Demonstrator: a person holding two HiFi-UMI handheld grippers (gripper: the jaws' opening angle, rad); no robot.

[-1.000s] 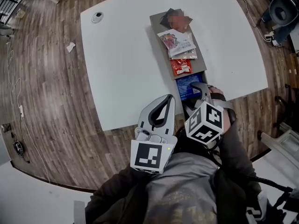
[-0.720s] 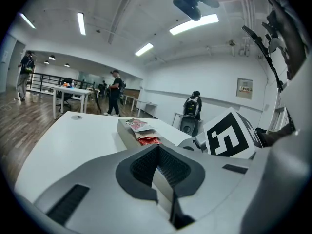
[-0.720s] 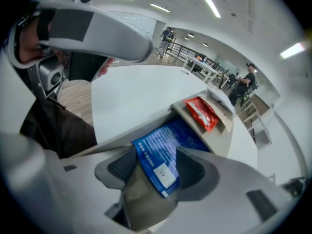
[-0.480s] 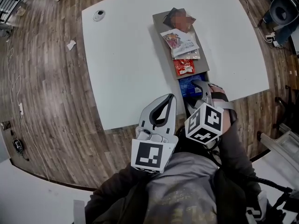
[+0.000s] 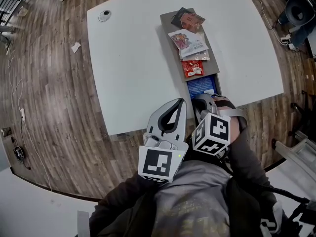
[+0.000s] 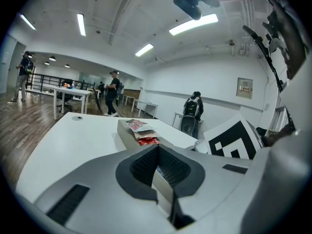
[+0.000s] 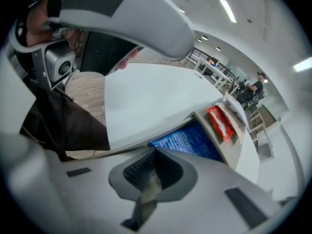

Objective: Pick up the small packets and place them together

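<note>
Just below the blue packet [image 5: 201, 86], which ends a row with the red packet [image 5: 191, 68] on the tray [image 5: 164, 29] right of centre, the right gripper [image 5: 201, 100] has just closed its jaws, nothing plainly between them, while the left gripper [image 5: 178, 103] at lower centre is closed and empty.

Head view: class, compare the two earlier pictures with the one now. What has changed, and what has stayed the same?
The right tongs, open at the near end of the blue packet a second ago, have just closed there; whether they pinch its edge cannot be told. The left tongs stay shut and empty. The blue packet, the red packet and the others lie unmoved on the grey board.
</note>
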